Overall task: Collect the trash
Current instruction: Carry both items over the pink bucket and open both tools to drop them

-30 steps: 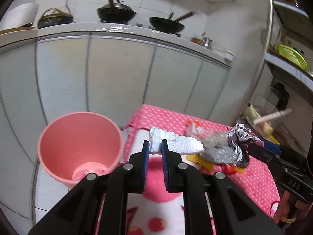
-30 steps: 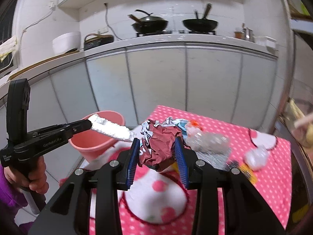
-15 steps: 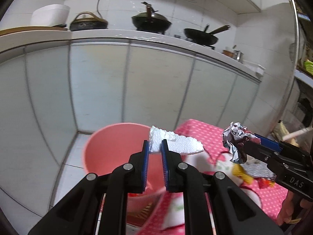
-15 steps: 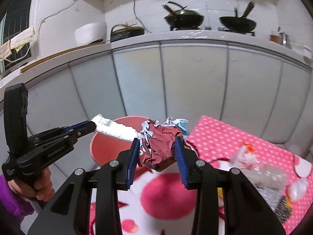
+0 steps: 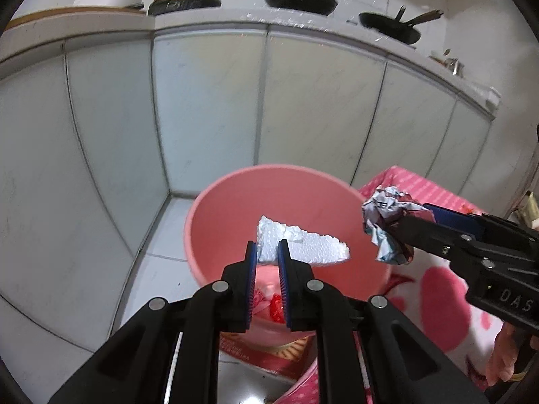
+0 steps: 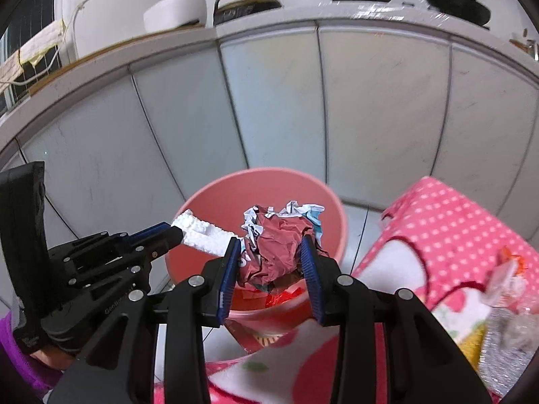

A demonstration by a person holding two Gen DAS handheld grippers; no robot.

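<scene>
A pink bucket (image 5: 222,202) (image 6: 323,195) stands on the floor beside the table, with red scraps at its bottom. My left gripper (image 5: 267,252) is shut on a white foam piece (image 5: 313,247), which hangs over the bucket's mouth. From the right wrist view the same foam piece (image 6: 202,232) pokes out of the left gripper (image 6: 173,232) above the bucket's left rim. My right gripper (image 6: 271,252) is shut on a crumpled maroon wrapper (image 6: 279,245), also above the bucket. In the left wrist view that wrapper (image 5: 384,222) hangs by the bucket's right rim.
A table under a pink polka-dot cloth (image 6: 448,222) lies to the right, with clear plastic and a silvery scrap (image 6: 508,323) on it. White cabinet doors (image 5: 209,107) rise behind the bucket, pans on the counter above. A printed box (image 5: 283,353) sits under the bucket.
Both grippers swung left from over the table to above the pink bucket and dipped lower, each keeping hold of its piece of trash.
</scene>
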